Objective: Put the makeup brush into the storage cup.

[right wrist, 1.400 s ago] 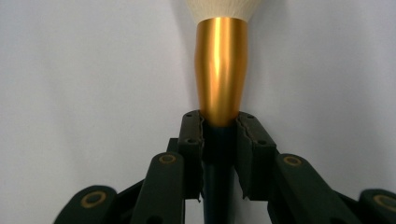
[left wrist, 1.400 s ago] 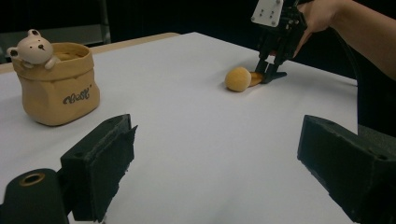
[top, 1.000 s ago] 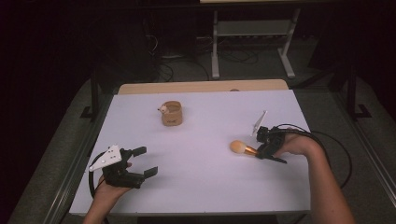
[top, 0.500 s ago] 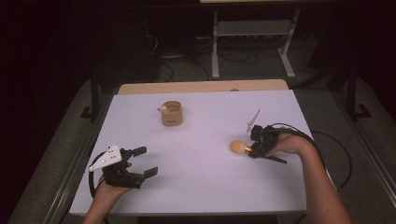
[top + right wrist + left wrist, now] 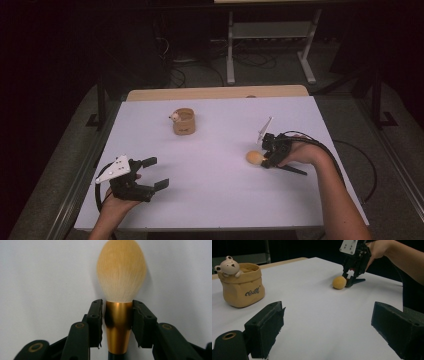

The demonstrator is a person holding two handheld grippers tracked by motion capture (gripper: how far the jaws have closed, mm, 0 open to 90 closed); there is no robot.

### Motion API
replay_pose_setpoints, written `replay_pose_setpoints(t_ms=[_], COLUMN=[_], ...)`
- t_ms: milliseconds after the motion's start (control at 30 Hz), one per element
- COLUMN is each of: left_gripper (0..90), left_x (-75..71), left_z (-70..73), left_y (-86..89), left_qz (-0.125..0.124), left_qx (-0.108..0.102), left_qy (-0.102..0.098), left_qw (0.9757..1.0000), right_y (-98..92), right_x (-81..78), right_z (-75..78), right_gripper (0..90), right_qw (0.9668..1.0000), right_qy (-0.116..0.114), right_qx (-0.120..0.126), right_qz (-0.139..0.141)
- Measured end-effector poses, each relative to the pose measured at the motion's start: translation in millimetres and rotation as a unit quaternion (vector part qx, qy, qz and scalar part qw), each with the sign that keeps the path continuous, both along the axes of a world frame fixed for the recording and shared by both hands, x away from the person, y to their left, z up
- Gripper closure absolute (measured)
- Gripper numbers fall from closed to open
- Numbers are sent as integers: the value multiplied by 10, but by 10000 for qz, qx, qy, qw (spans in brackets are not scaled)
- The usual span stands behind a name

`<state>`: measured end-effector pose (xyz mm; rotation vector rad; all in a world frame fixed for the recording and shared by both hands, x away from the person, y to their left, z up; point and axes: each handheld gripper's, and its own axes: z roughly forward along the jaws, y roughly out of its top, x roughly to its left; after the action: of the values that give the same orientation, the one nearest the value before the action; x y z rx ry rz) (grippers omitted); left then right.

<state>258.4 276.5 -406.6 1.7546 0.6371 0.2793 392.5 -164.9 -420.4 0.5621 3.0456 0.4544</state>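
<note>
A makeup brush (image 5: pixel 256 158) with a fluffy orange head, gold ferrule and black handle lies low over the white table, right of centre. My right gripper (image 5: pixel 265 161) is shut on its ferrule (image 5: pixel 118 325), with one pad on each side. Its jaws have just been opening a little, and the brush is still between them. The brush head (image 5: pixel 121 272) points away from the jaws toward the table. From the left gripper view, the brush (image 5: pixel 339 282) and the right gripper (image 5: pixel 349 282) sit at the far side. My left gripper (image 5: pixel 156 172) rests open at the front left, with nothing between its jaws (image 5: pixel 327 322).
A tan fabric pouch (image 5: pixel 183 121) with a small bear figure on its rim (image 5: pixel 228 265) stands upright at the back, left of centre. The white table (image 5: pixel 215 200) ends in a wooden strip at the far edge. Cables trail from both grippers.
My right gripper has shifted slightly left, closer to the brush head, and its top plate has tilted. The brush head stays at about the same spot. The left gripper has not moved.
</note>
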Motion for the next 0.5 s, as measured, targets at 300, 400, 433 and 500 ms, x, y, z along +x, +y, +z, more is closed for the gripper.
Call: replay_pose_setpoints(t_ms=[300, 400, 433, 500], left_gripper=[103, 102, 103, 103], left_x=[1, 2, 2, 0], left_z=[-1, -2, -2, -2], left_y=[-1, 1, 0, -3], left_qz=[-1, -3, -1, 1], left_qx=[-1, 4, 0, -9], left_qy=[4, -3, -1, 6], left_qw=[10000, 10000, 10000, 10000], right_y=[4, 10, 12, 14], right_x=[1, -1, -2, -3], right_z=[-2, -4, -3, -2], right_gripper=[628, 638, 643, 644], right_qw=[10000, 9999, 9999, 9999], right_qy=[15, -13, -16, -11], right_qx=[-69, -98, -111, -126], right_qz=[23, 37, 36, 40])
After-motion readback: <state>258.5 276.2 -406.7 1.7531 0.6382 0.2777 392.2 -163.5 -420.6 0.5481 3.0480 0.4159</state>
